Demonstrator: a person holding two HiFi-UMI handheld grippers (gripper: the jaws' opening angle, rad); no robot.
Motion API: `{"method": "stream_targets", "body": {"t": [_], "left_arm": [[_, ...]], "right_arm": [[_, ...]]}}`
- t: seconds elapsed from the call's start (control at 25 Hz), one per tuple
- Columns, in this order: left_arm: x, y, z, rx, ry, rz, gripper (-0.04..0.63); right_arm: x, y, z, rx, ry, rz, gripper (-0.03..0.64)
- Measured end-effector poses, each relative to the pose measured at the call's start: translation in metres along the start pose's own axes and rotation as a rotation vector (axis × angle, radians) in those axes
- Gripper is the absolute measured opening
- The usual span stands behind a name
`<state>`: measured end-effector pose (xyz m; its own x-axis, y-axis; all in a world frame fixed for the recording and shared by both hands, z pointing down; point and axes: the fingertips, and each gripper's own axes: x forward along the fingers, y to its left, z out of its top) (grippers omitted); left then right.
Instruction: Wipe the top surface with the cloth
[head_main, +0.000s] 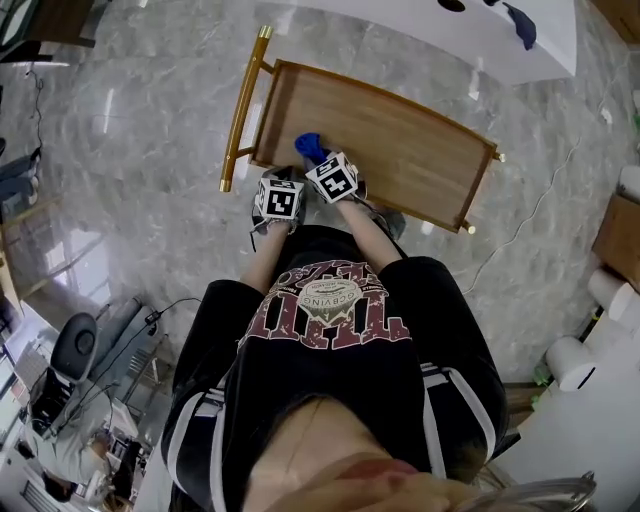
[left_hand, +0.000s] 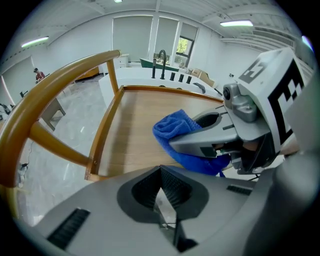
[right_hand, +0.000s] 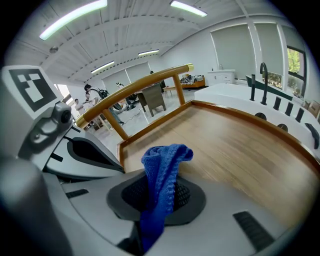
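Maroon lettering arcs across the chest of the person's black shirt (head_main: 335, 320), seen upside down in the head view and too warped to read reliably. Nothing else legible.

Crumpled blue cloth (right_hand: 161, 172) over wooden top (head_main: 410, 150)

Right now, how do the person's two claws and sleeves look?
Both the left claw and right claw are grey with black ribbed pads; each carries a white cube with black square markers. The sleeves are black with white stripes.
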<state>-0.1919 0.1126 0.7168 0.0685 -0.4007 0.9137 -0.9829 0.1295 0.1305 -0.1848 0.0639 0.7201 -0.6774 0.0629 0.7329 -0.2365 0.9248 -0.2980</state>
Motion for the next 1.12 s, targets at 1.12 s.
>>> {"method": "stream_targets", "body": {"t": [1.12], "left_arm": [[0.040,-0.085,0.030,0.194,0.078,-0.120,0.046]], "right_arm": [[-0.071,-0.056,-0.061,0.169,-0.052,-0.142,0.058]]}}
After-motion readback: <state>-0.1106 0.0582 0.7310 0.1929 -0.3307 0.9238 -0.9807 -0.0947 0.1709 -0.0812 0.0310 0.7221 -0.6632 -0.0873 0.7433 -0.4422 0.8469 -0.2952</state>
